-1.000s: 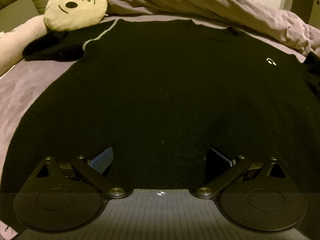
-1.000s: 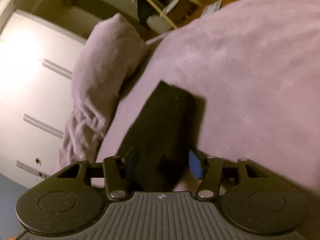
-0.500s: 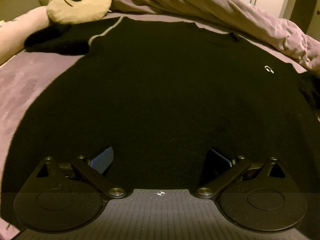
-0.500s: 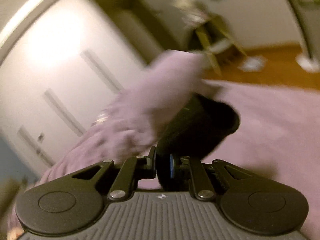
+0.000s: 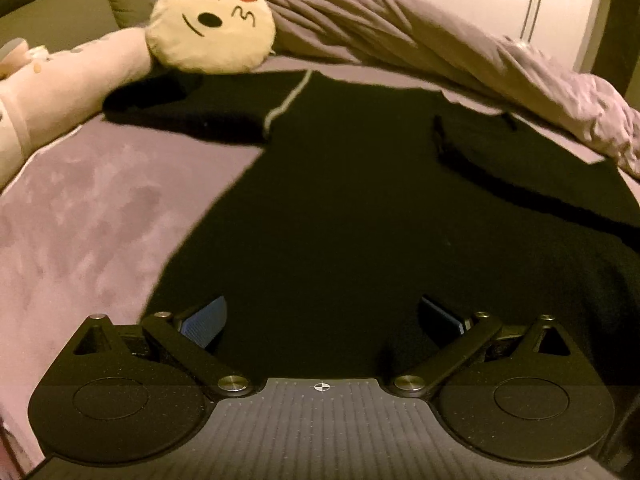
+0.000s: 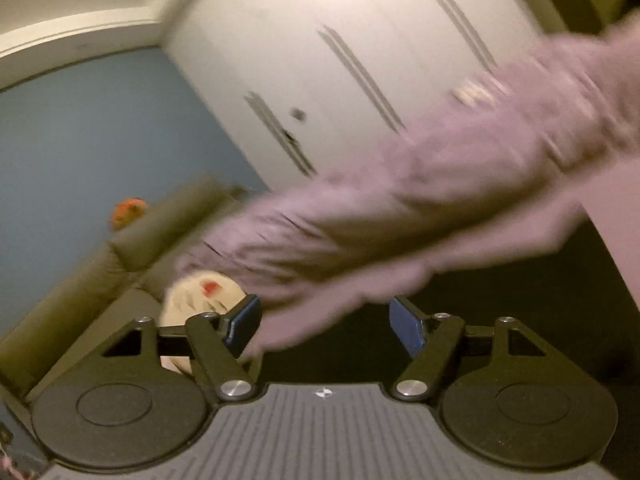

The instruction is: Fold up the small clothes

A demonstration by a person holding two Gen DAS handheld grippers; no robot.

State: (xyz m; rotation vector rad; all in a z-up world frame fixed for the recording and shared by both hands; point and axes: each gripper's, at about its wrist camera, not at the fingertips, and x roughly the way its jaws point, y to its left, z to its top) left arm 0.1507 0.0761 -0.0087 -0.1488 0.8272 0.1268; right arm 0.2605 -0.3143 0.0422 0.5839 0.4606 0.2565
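The right gripper (image 6: 325, 326), clamping the black sweater's (image 5: 360, 220) sleeve (image 5: 520, 168) before, is opening, empty; sleeve now lying folded ahead-right of the wide-open left gripper (image 5: 320, 320).

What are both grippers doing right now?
Left gripper: open, empty, above the black knit sweater.
Right gripper: jaws have just been opening, nothing between them.

Dim warm light, wardrobe (image 6: 360, 40) glare, right-wrist motion blur, fisheye-bent edges, murky shadows.

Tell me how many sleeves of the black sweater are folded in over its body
1. The right-hand sleeve lies folded across the black sweater. The other sleeve is spread out toward the emoji pillow.
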